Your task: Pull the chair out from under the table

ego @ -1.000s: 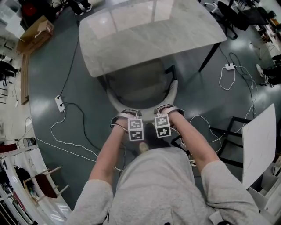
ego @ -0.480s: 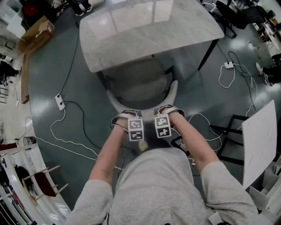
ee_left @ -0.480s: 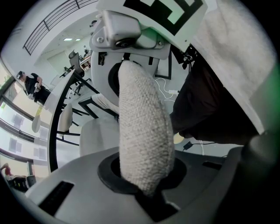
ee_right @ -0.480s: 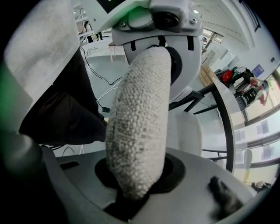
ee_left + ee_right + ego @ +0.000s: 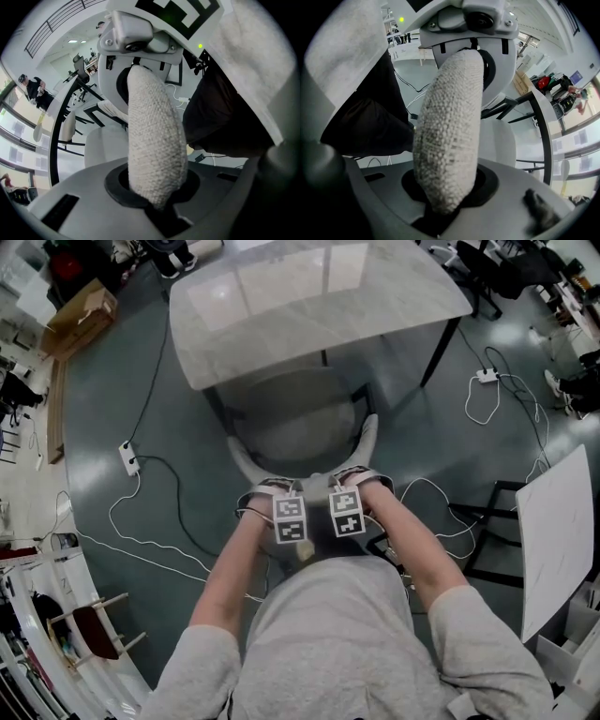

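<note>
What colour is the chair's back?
Off-white woven fabric; chair back shows best in left gripper view.

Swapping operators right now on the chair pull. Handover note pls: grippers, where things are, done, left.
Left gripper: shut on the top rim of the chair backrest, left of its middle.
Right gripper: shut on the same rim, just right of the left one.
Chair: seat mostly showing in front of the table; its far end is under the tabletop's near edge.
Done: both grips set, chair partly out.
Left: pull straight back toward yourself until the seat clears the table, then let go. A power strip and cables lie on the floor to both sides, so probably watch your footing.
</note>
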`<state>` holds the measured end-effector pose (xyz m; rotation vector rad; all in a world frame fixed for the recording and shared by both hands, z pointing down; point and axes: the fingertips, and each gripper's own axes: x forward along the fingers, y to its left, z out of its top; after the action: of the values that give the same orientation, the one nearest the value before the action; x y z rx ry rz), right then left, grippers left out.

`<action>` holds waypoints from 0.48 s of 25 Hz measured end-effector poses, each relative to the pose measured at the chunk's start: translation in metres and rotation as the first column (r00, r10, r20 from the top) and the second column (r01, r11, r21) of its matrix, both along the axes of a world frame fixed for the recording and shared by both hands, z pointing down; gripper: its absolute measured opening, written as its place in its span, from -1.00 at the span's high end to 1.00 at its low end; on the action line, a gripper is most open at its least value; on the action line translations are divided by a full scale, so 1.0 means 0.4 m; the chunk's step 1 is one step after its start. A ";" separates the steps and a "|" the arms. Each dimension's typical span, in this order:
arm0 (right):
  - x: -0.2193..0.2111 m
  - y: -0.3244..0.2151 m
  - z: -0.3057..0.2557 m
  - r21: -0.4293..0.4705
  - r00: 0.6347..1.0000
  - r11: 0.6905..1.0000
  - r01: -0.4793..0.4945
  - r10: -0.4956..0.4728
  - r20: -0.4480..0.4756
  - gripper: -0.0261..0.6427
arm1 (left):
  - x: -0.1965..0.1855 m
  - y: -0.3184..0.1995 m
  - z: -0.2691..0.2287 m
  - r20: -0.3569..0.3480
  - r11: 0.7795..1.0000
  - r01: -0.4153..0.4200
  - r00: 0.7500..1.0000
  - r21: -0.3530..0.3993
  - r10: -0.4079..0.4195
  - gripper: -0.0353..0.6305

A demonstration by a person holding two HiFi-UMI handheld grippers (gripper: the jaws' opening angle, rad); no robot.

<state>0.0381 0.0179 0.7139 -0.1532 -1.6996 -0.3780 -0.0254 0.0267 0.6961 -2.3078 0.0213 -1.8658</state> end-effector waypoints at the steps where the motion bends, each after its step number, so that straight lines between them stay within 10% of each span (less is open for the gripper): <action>1: 0.005 0.007 0.000 0.001 1.000 1.000 0.000 0.000 0.000 0.65 | 0.004 0.008 0.001 0.001 1.000 0.001 1.000 -0.001 -0.001 0.67; 12: 0.016 0.108 0.005 0.001 1.000 1.000 -0.012 0.012 0.001 0.65 | 0.017 0.108 0.005 -0.004 1.000 -0.009 1.000 -0.012 0.009 0.67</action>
<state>0.0444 0.0612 0.7159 -0.1418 -1.7010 -0.3696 -0.0187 0.0697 0.6979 -2.3151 0.0000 -1.8627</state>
